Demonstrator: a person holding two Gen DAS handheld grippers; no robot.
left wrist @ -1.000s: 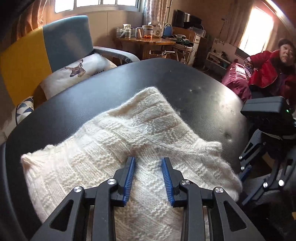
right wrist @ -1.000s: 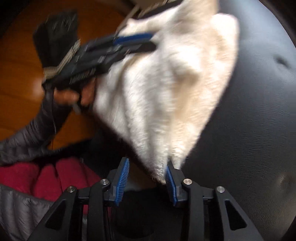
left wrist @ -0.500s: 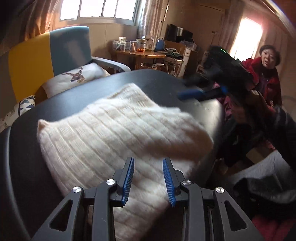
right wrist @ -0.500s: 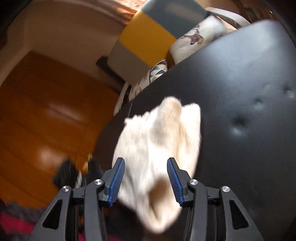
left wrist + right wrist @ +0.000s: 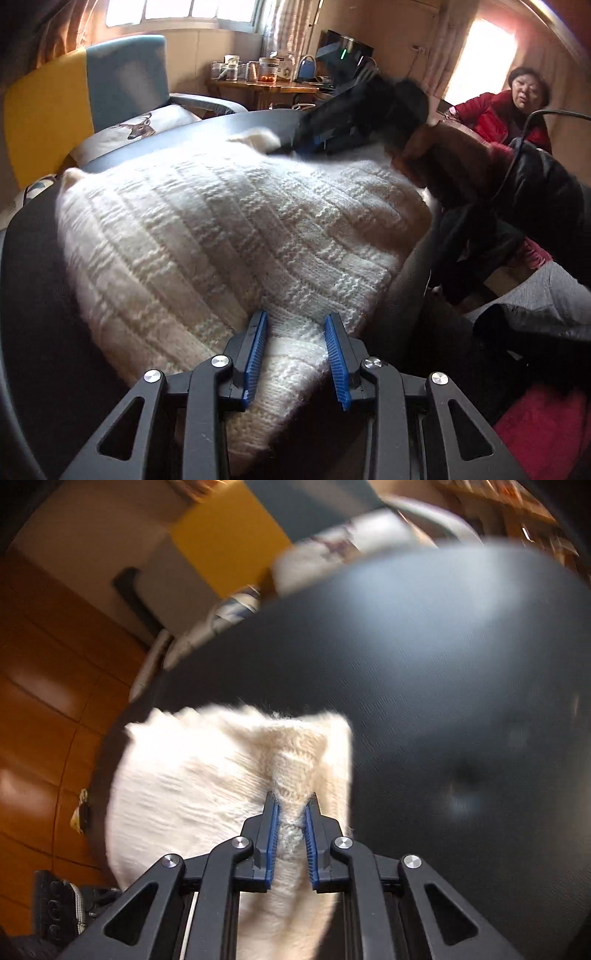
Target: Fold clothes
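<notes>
While my right gripper [image 5: 290,814] pinches the white sweater [image 5: 229,236] (far edge), my left gripper [image 5: 295,341] gapes wide over its near hem.

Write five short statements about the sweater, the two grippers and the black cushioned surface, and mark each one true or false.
1. The right gripper is shut on a bunched ridge of the sweater. True.
2. The left gripper is clamped tight on the sweater. False: its jaws stand apart, with the knit lying between them.
3. The sweater is dark red. False: it is cream white, with a blocky knit pattern.
4. The sweater lies on a black padded surface. True.
5. The sweater lies wholly on the surface. False: in the left wrist view its near corner hangs over the edge.
</notes>
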